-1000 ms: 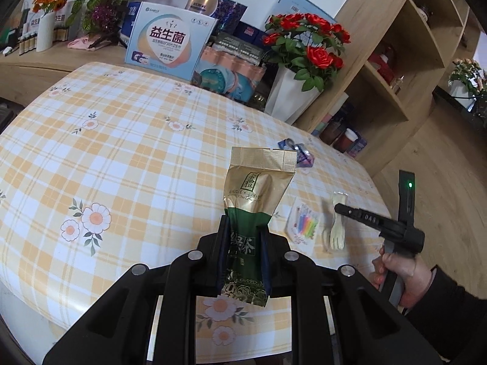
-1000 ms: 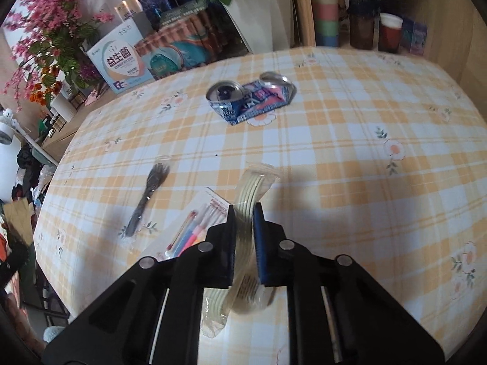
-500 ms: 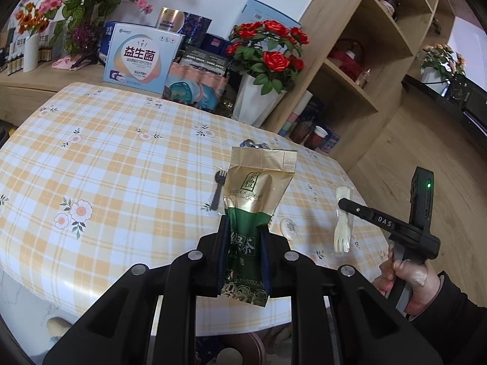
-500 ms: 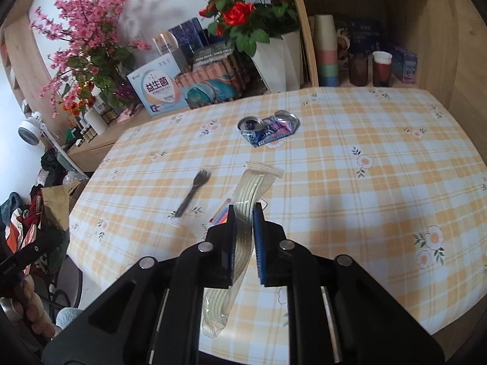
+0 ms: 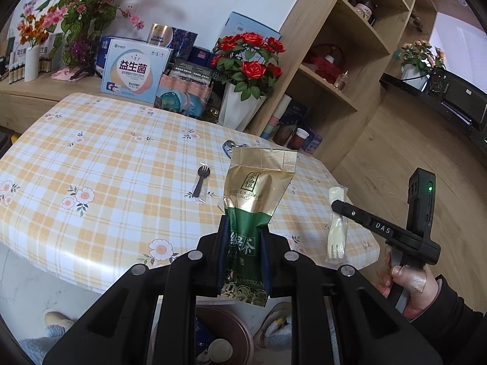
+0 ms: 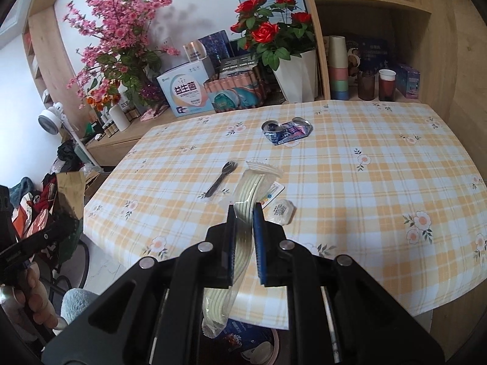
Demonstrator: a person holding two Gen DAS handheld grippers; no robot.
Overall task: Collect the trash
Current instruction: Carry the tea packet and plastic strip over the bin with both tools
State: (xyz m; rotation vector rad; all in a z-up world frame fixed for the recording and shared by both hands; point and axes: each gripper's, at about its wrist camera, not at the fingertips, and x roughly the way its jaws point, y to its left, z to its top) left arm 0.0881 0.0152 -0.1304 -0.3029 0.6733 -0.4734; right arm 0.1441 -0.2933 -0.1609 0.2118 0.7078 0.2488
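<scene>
Both of your grippers have pulled back from the checked, flower-printed tablecloth (image 6: pixel 350 182) and risen; a second ago they were low over it. Your left gripper (image 5: pixel 243 243) stays clamped on the gold-and-green foil tea pouch (image 5: pixel 258 188), and your right gripper (image 6: pixel 243 237) on the clear-wrapped pack of cream plastic forks (image 6: pixel 248 191). Both items now hang past the table edge, above the brown round bin (image 5: pixel 225 334) on the floor, so releasing them appears to be the next step.

Still on the cloth: the crushed blue drink can (image 6: pixel 286 130), the wrapped black plastic fork (image 6: pixel 217 184) and the small round white packet (image 6: pixel 281 210). Nothing visible blocks the drop.
</scene>
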